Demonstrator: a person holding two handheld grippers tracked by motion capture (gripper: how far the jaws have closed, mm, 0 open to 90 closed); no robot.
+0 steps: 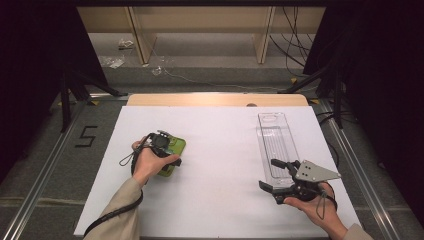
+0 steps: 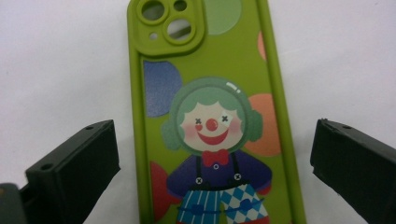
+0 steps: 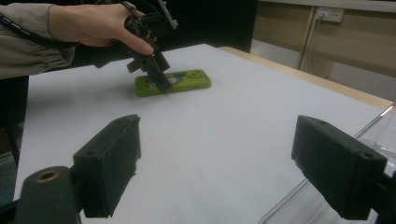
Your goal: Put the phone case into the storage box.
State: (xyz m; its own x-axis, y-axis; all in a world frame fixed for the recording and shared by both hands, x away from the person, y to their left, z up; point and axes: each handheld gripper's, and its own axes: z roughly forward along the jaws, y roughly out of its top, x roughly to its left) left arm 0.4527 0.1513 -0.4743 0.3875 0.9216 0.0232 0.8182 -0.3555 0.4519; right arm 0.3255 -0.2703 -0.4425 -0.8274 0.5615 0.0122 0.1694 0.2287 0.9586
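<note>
One green phone case (image 2: 212,116) lies flat on the white table (image 1: 220,165), back side up, at the left of the sheet as I see it from the high view. I read a cartoon clown printed on it: mint-green hair, red nose and bow tie, a dark blue top and blue-and-white checked trousers, with round patches of blue, orange, red and pale green around the figure. A raised camera block with round cut-outs sits at its far end in the left gripper view. Its near end runs off the bottom of that view, so I cannot see the clown's feet.

My left gripper (image 1: 167,150) hangs right over the case, pointing down, and its jaws stand wide apart on either side of the case's long edges without touching them. From the high view the hand (image 1: 150,162) and gripper cover most of the case, leaving a green corner.

My right gripper (image 1: 282,182) rests low at the right of the table, jaws spread with nothing between them. Just beside it lies a clear plastic tray (image 1: 275,137), long and narrow; its near end is partly hidden behind the gripper.
</note>
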